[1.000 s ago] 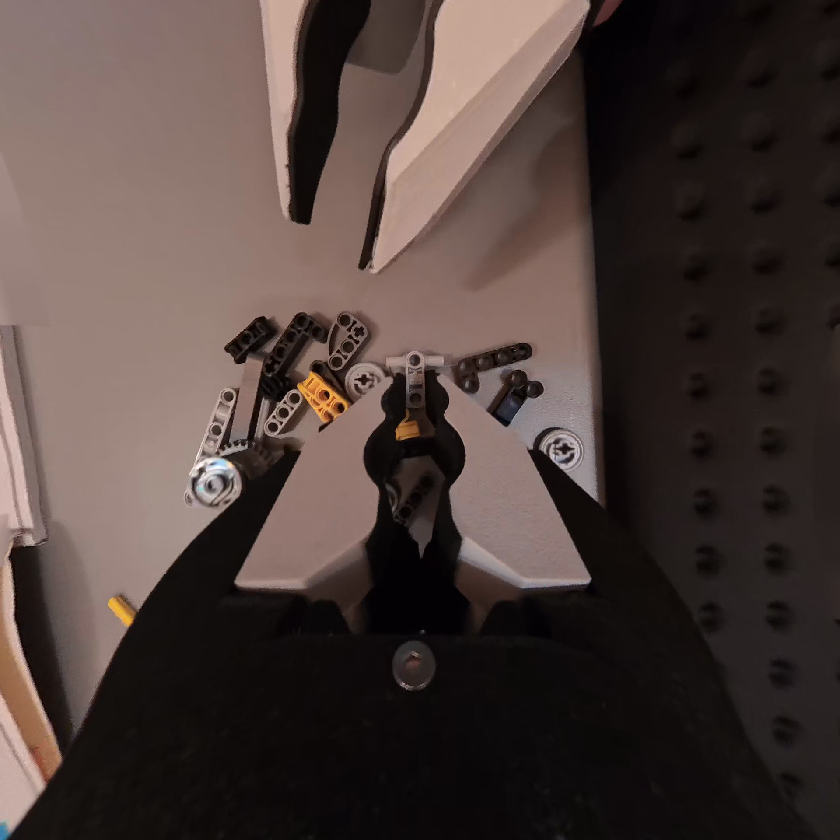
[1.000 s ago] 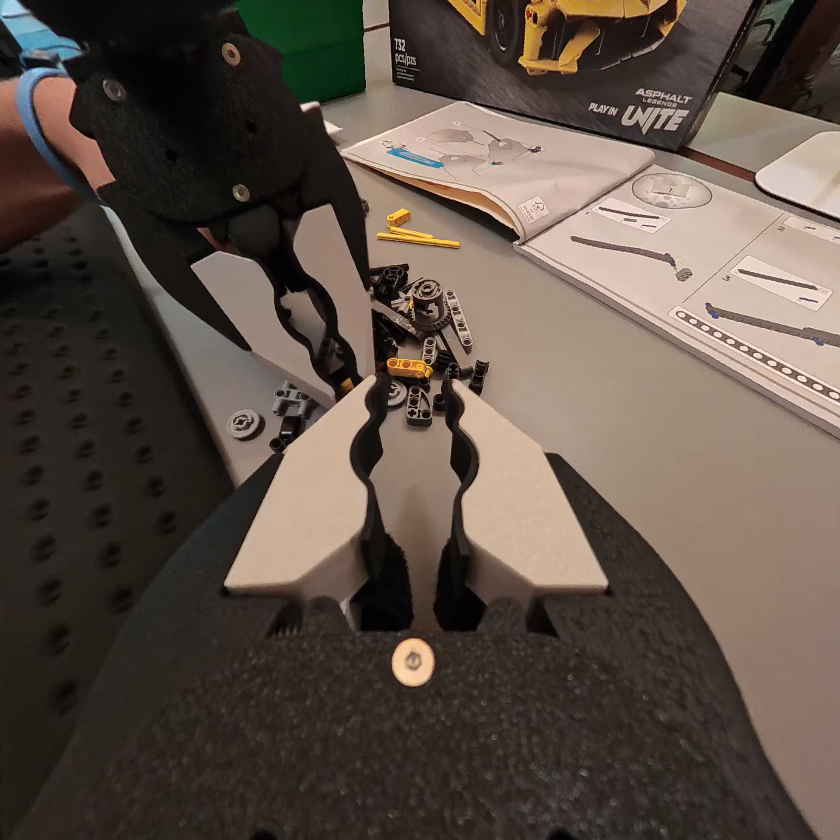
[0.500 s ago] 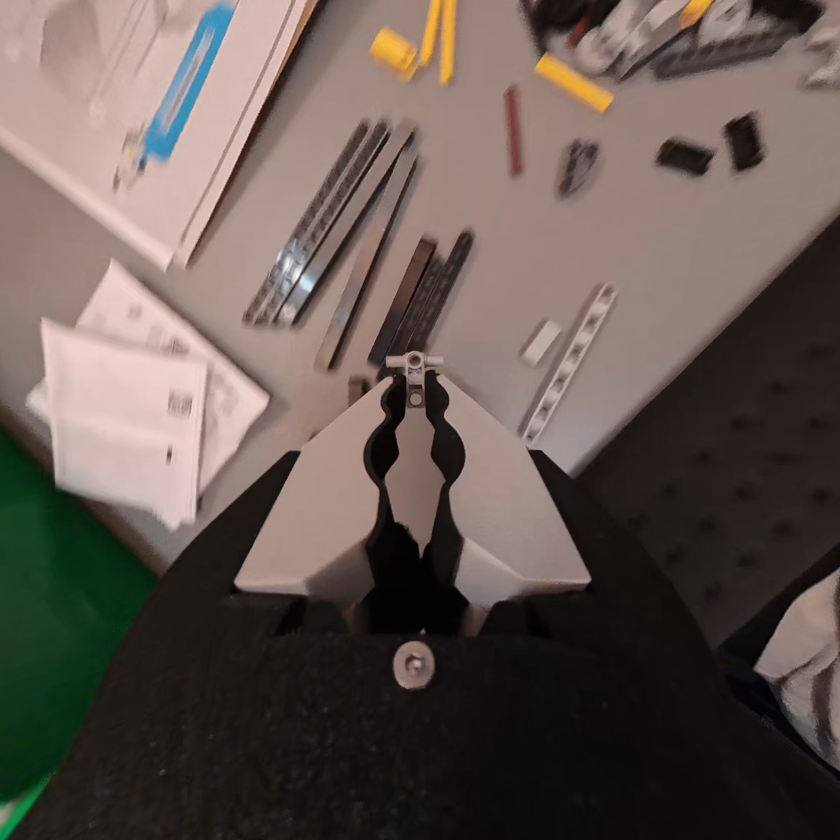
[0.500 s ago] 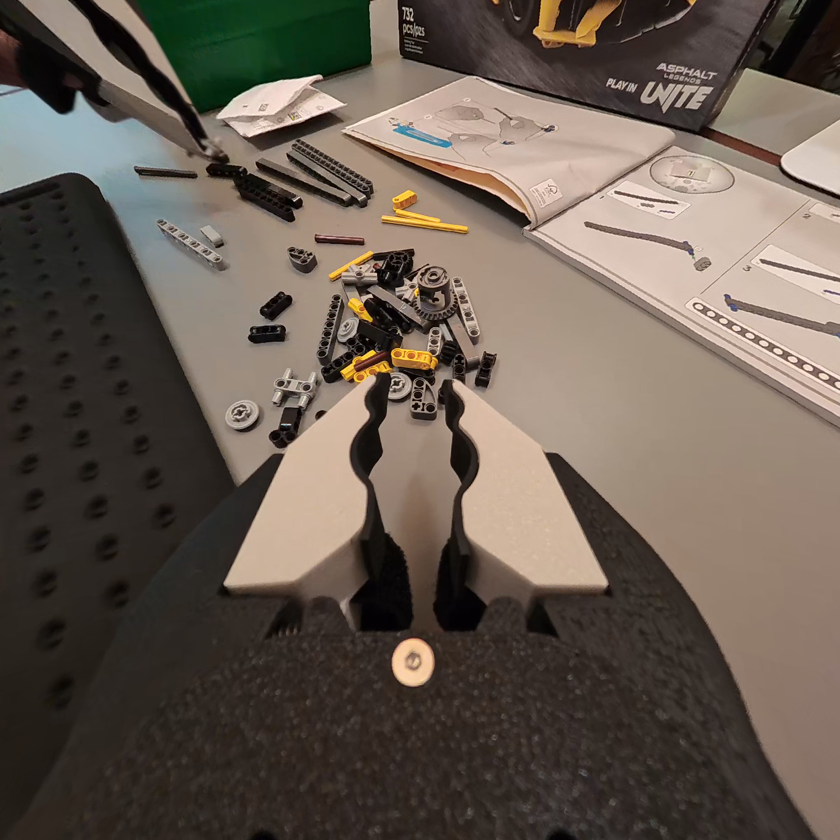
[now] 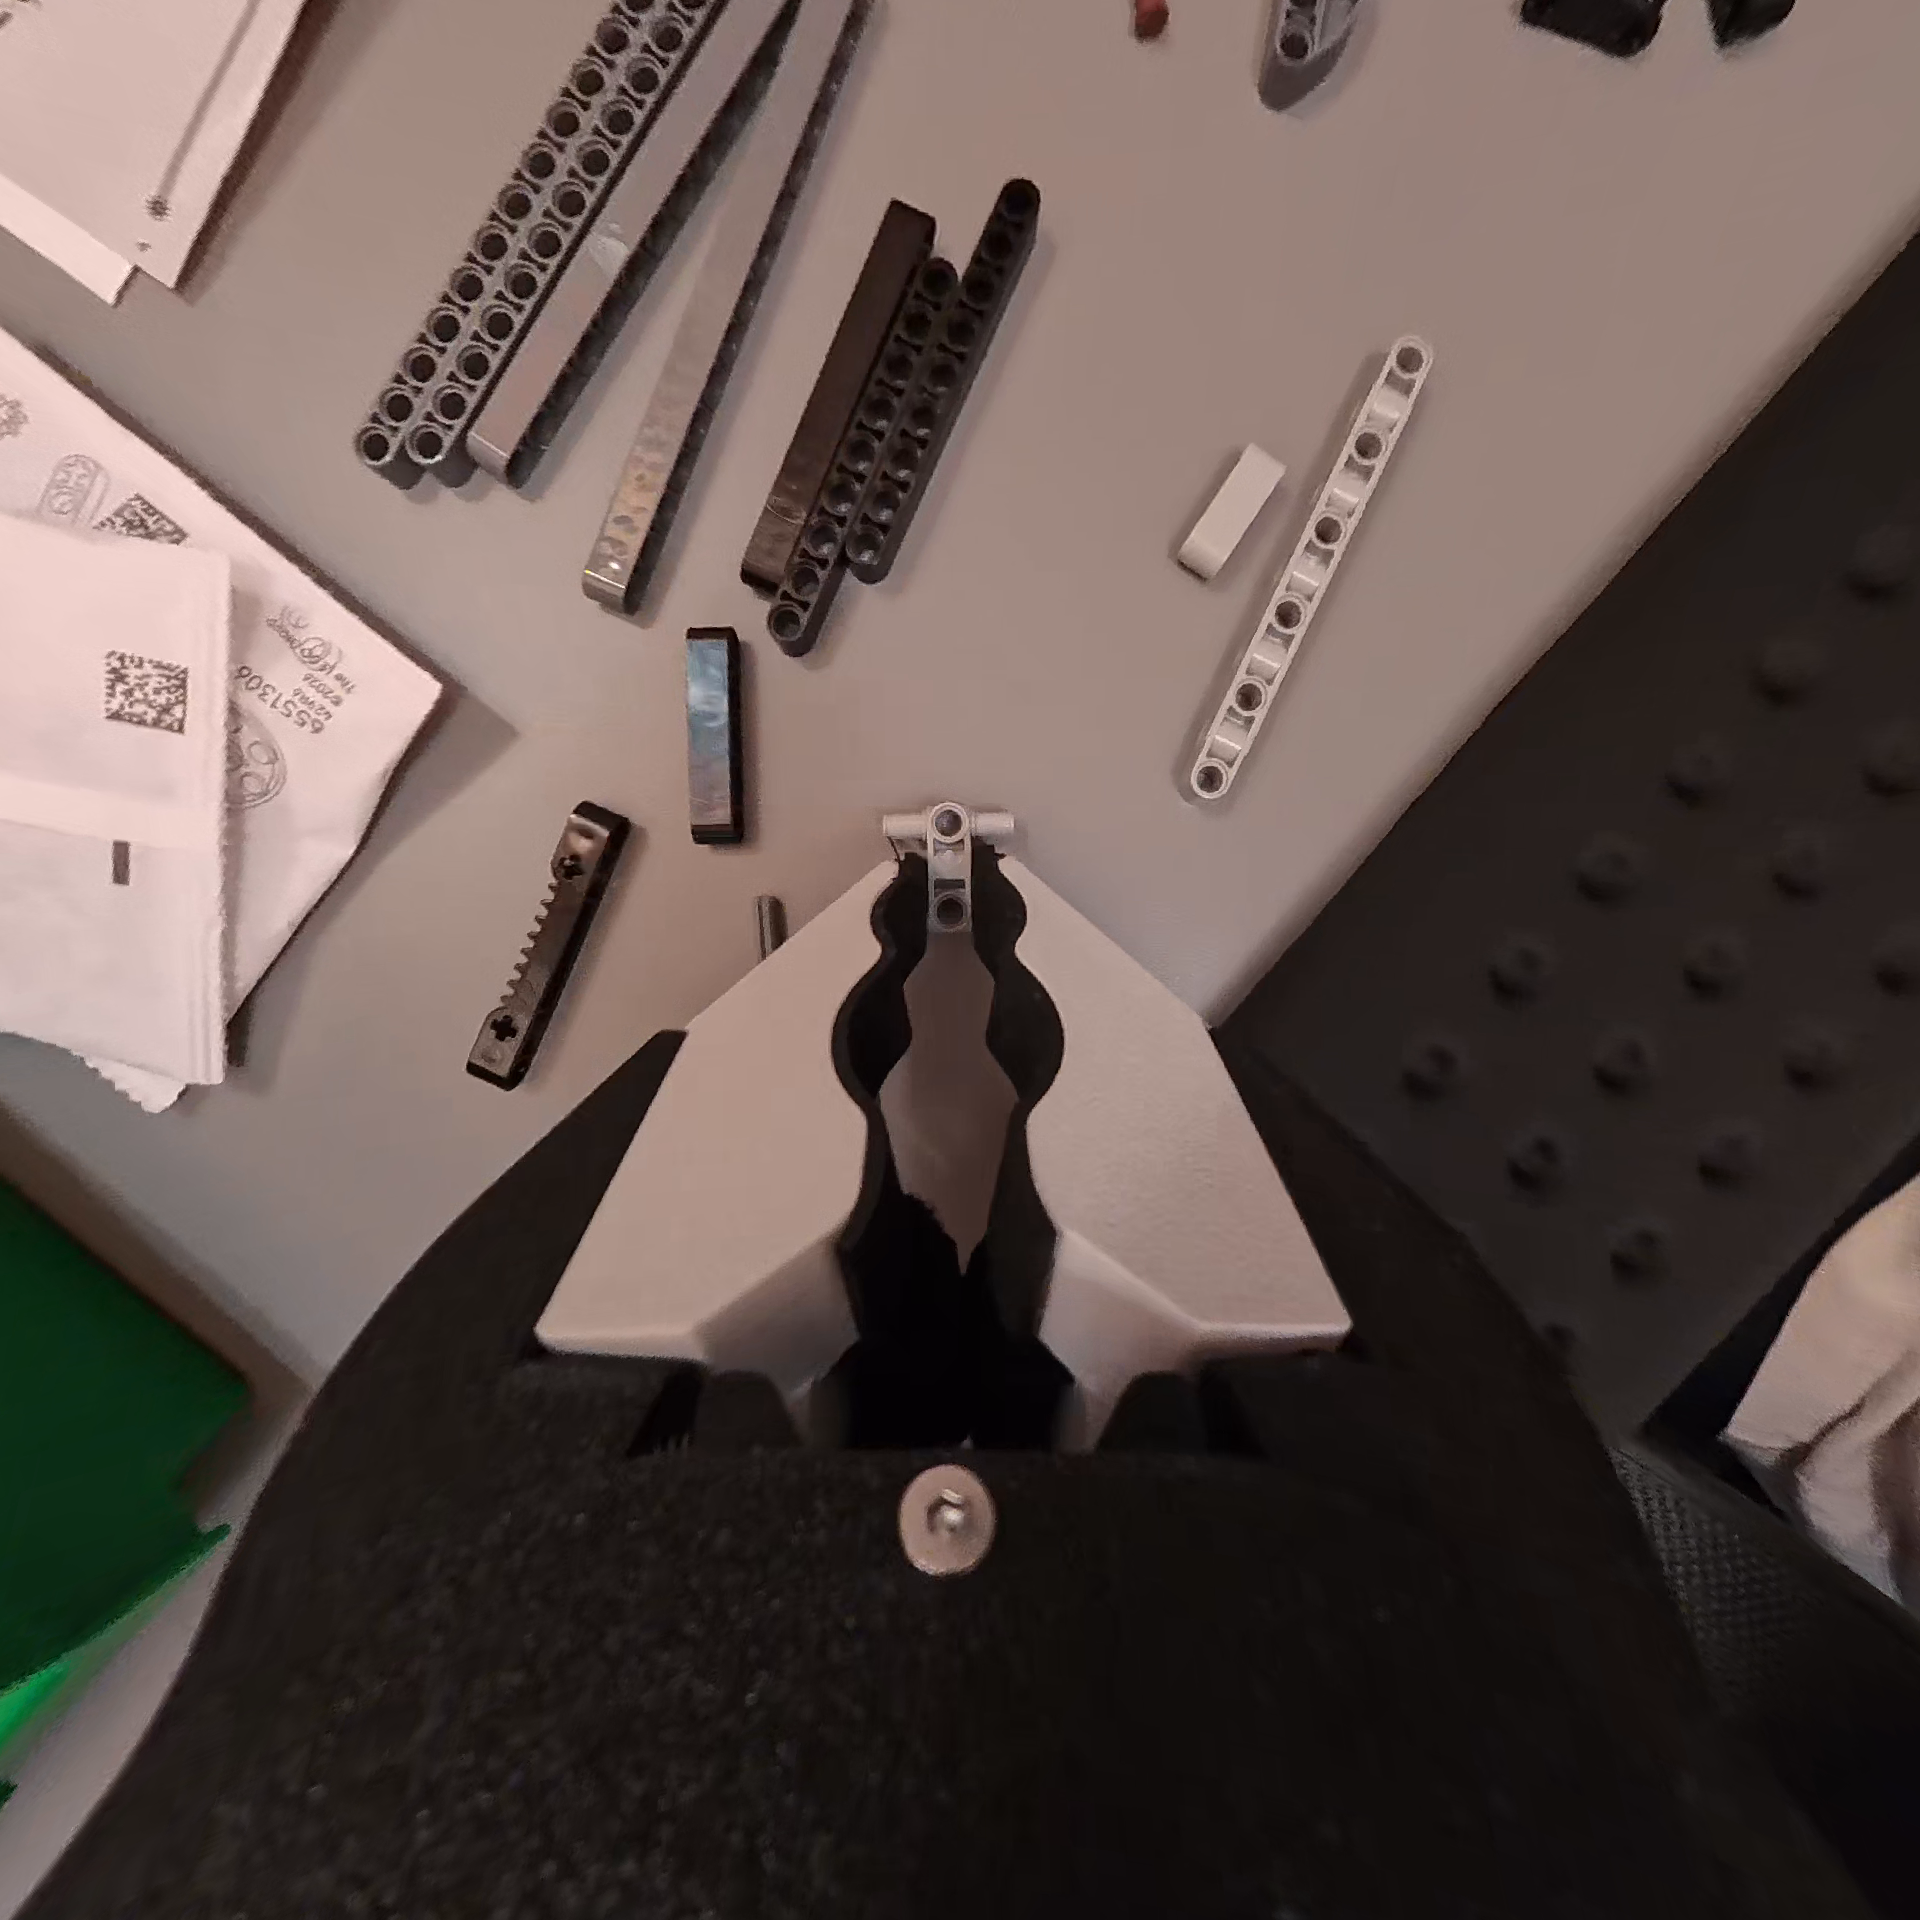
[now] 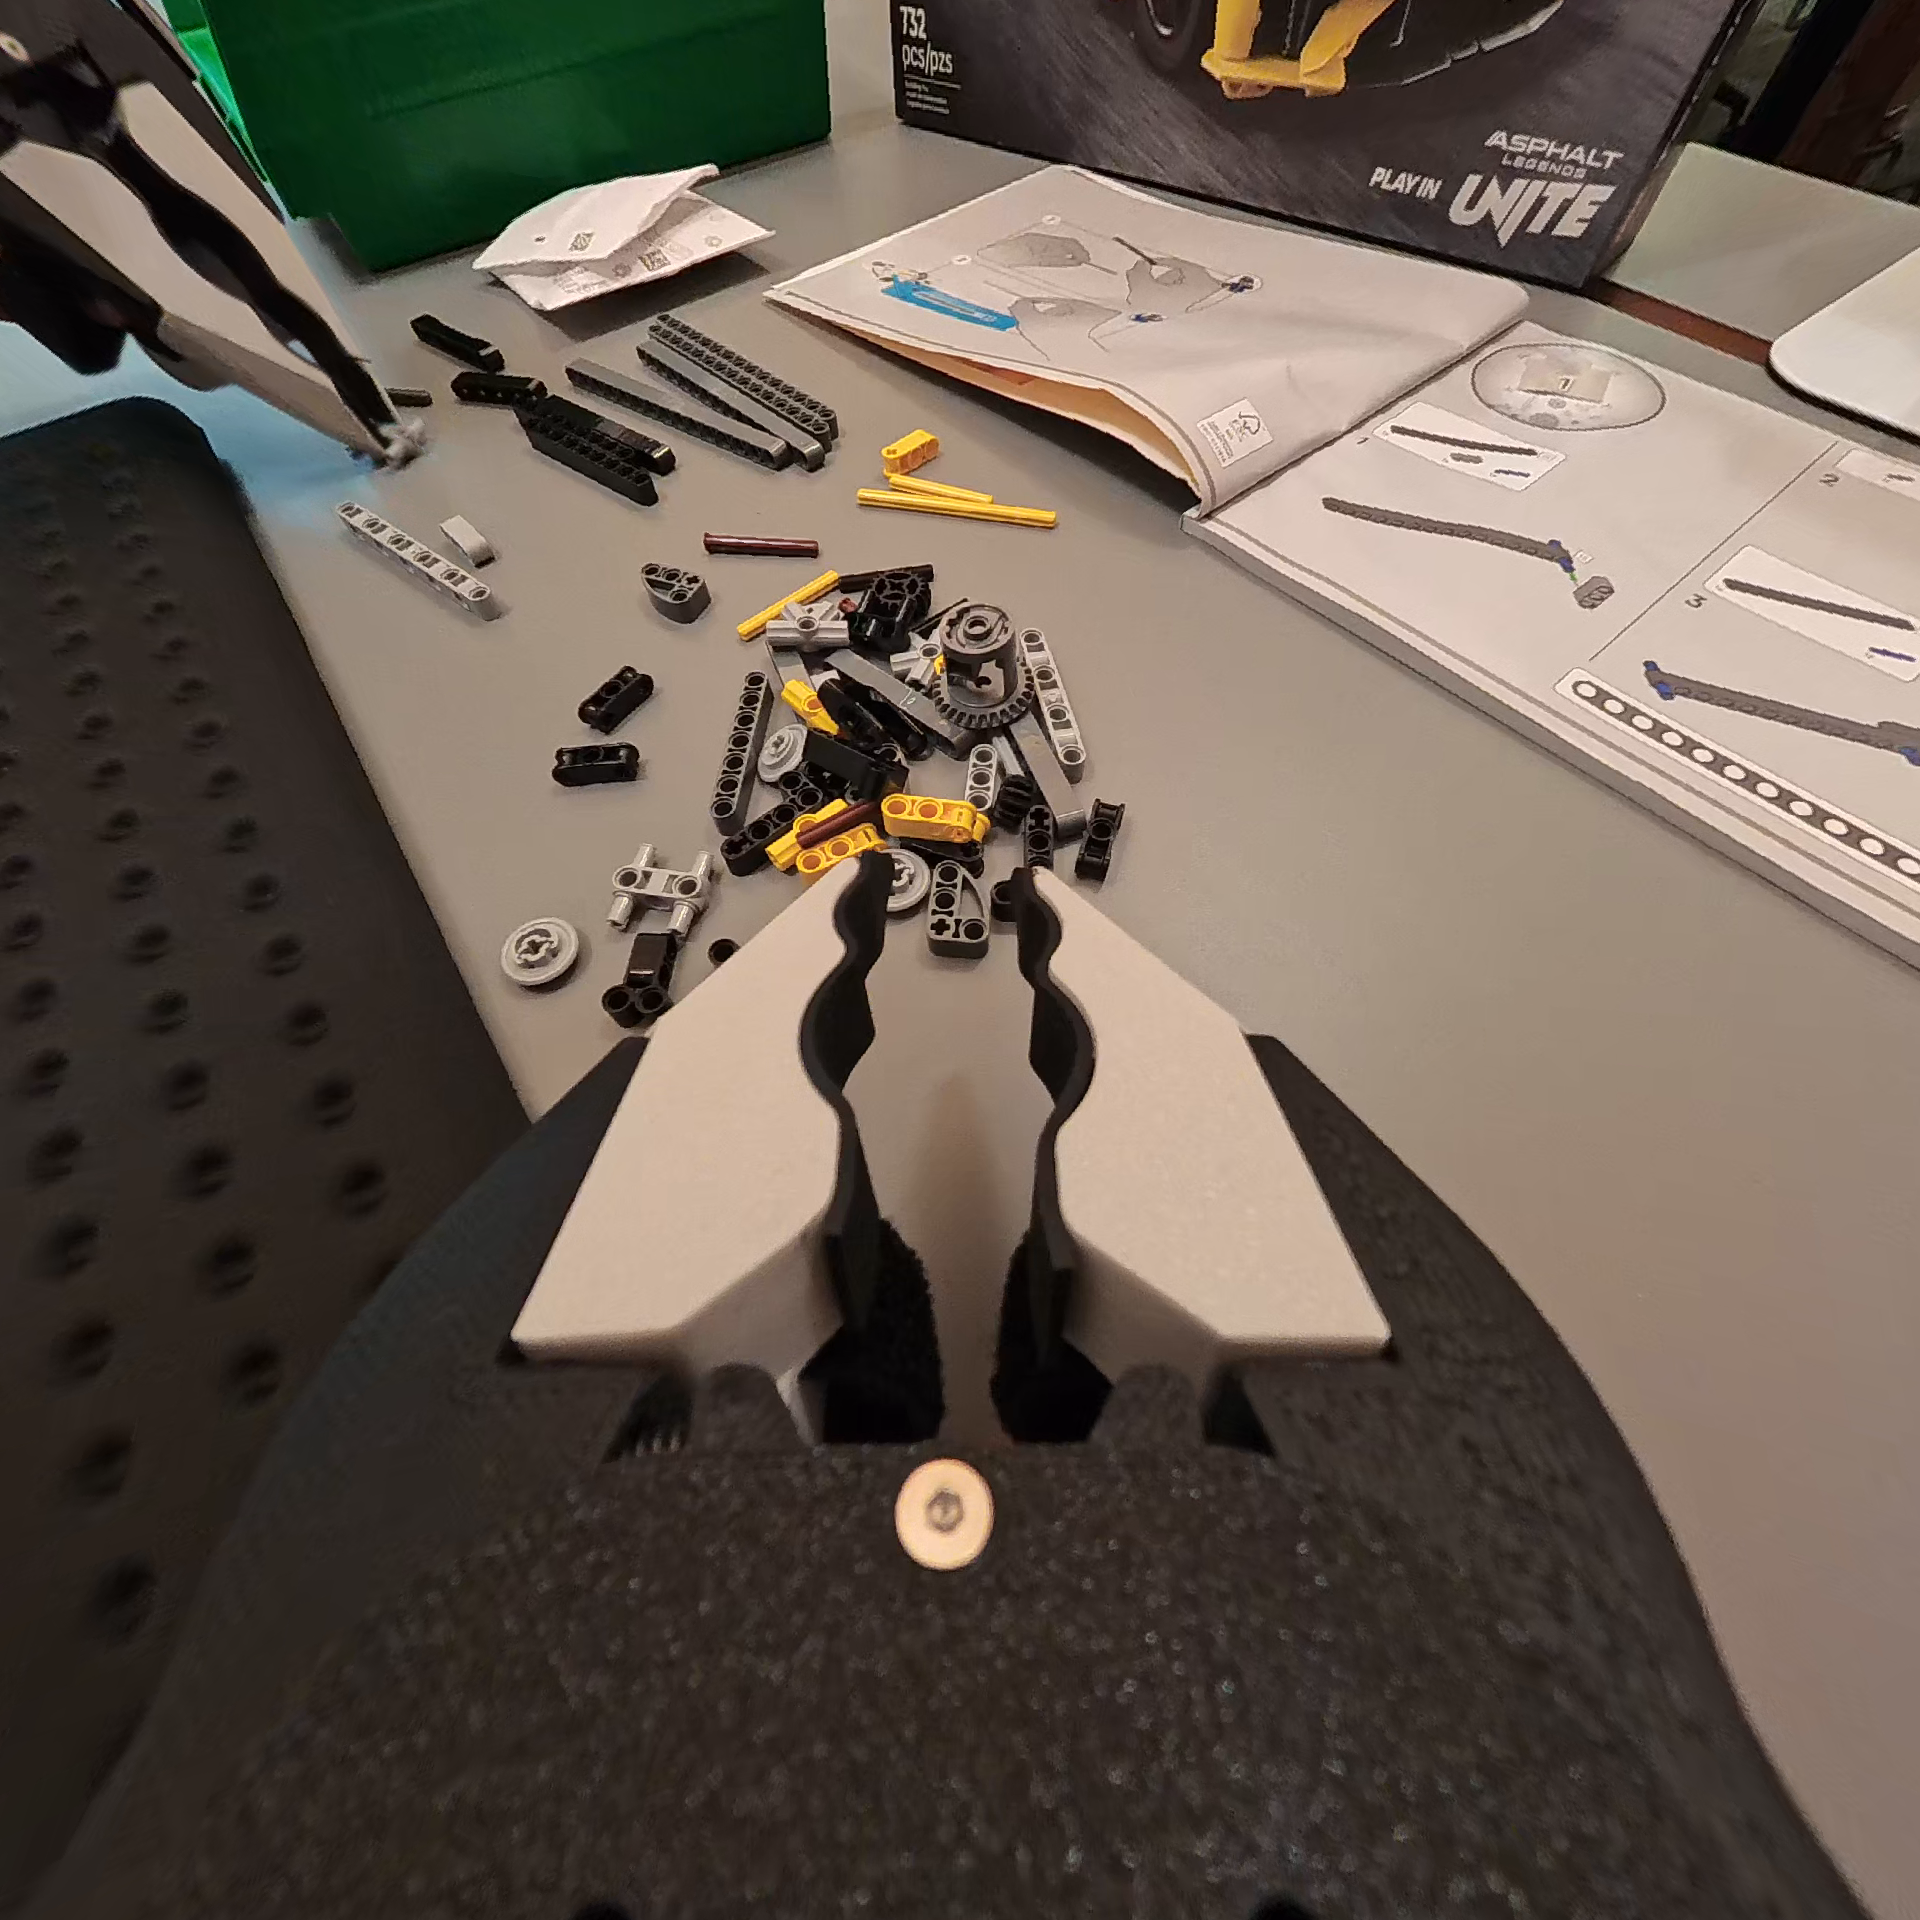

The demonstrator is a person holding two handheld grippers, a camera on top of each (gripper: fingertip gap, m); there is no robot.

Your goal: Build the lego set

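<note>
The small light-grey T-shaped connector point(image 5: 948, 862) sat pinched at the very tips of the left hand-held gripper point(image 5: 948, 883), its crossbar poking past the fingers, held low over the grey surface point(image 5: 1091, 260) just beyond the short black beam point(image 5: 715, 734). The jaws were closed on its stem alone, so the grip looked thin; a nudge against the surface or a slight loosening would likely have twisted the piece or let it drop. Beyond that short beam lay the long black beams point(image 5: 894, 416), and well off to the right of it the pale grey strip point(image 5: 1311, 566), so a dropped piece could have bounced among them. The right hand-held gripper point(image 6: 951, 894) stood partly open and empty, near the loose pile of parts point(image 6: 883, 748), which a careless sweep could have scattered.
</note>
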